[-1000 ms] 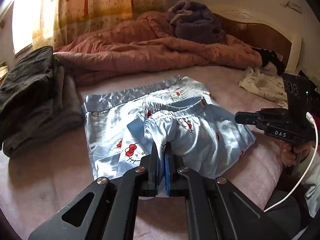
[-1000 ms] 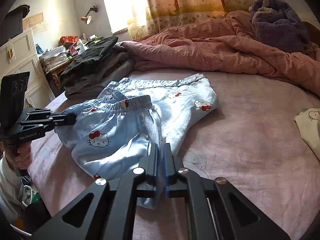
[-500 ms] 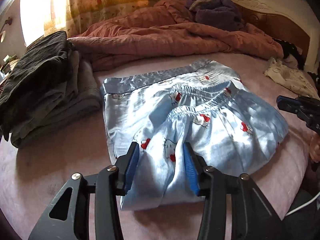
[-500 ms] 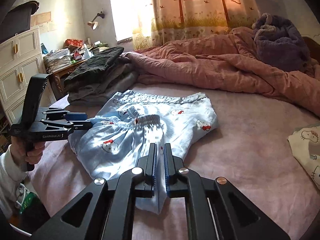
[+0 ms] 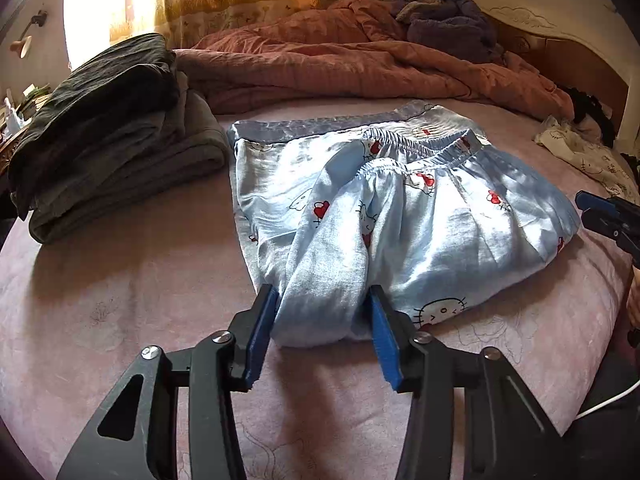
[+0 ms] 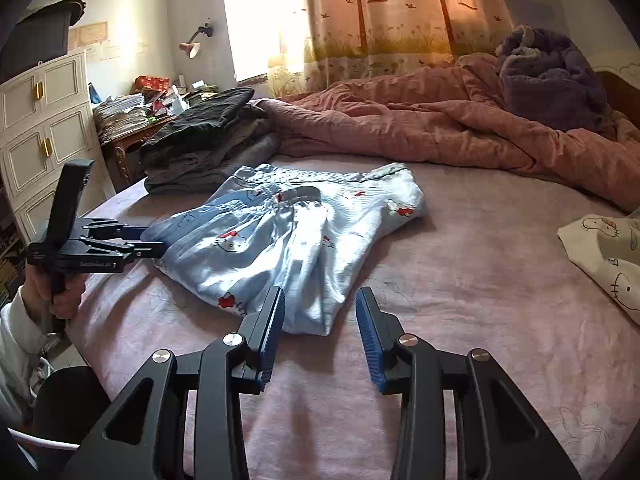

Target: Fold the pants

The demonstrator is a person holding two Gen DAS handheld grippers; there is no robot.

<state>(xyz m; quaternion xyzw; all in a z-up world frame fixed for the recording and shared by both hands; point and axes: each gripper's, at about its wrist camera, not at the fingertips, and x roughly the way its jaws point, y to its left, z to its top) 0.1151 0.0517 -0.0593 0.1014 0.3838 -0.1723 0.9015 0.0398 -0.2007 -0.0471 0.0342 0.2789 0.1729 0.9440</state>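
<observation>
- The bed (image 5: pixel 120 300) carries everything, its pink sheet bare around the clothes
- A rumpled pink quilt (image 5: pixel 340 68) lies along the far side, with a purple blanket (image 5: pixel 444 20) heaped on it
- A stack of dark folded clothes (image 5: pixel 108 128) sits on the bed just beside the pants, on their left in the left wrist view
- The pants (image 5: pixel 400 208), light blue with a cartoon cat print, lie folded into a compact bundle near the bed's near edge, elastic waistband uppermost and a satin hem along the far side
- A cream printed garment (image 6: pixel 608 248) lies well apart on the sheet
- The left tongs (image 5: pixel 322 320) stand wide apart, straddling a soft fold at the bundle's near edge; the blue pads sit close against the cloth on both sides without pinching it, though actual contact is hard to judge
- The right tongs (image 6: pixel 320 320) are likewise spread wide and grip nothing; the bundle's near corner lies just between the pad tips
</observation>
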